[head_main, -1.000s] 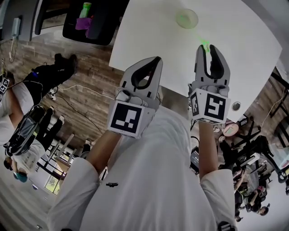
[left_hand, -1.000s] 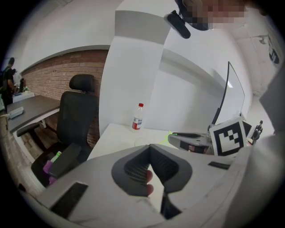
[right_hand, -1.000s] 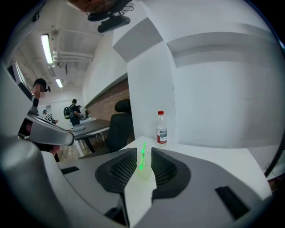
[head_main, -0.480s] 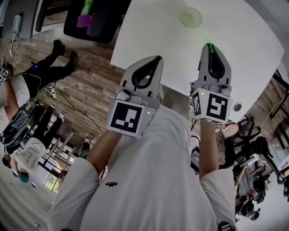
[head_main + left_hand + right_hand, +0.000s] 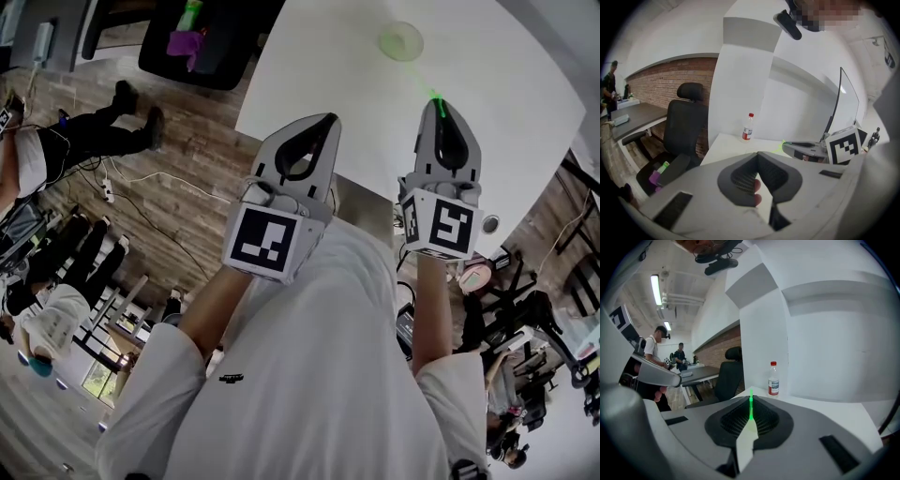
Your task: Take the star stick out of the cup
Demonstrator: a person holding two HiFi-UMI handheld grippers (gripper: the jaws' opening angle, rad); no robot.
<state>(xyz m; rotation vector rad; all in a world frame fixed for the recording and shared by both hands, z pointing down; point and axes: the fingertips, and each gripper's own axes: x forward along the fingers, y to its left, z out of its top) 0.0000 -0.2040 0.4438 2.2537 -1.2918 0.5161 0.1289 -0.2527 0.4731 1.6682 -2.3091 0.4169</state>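
Green plastic is all the right gripper (image 5: pixel 441 107) is relying on: the stick (image 5: pixel 751 408) is thin, and the fingers are pinching only its near end, so it is probably risking a slip or a swivel if the pull is going sideways rather than along the shaft. The cup (image 5: pixel 401 42) is standing on the worktop (image 5: pixel 506 103), ahead of that gripper. It is looking light, and a green tint is showing in it (likely the star end, though the shaft between is too fine to trace), so a snagging star could be tipping or dragging the cup. The right fingers are sitting nearly together, clamping the stick between their ribbed faces. The left gripper (image 5: pixel 325 127) is hovering near the worktop's near edge, its fingers touching at the tips and holding nothing.
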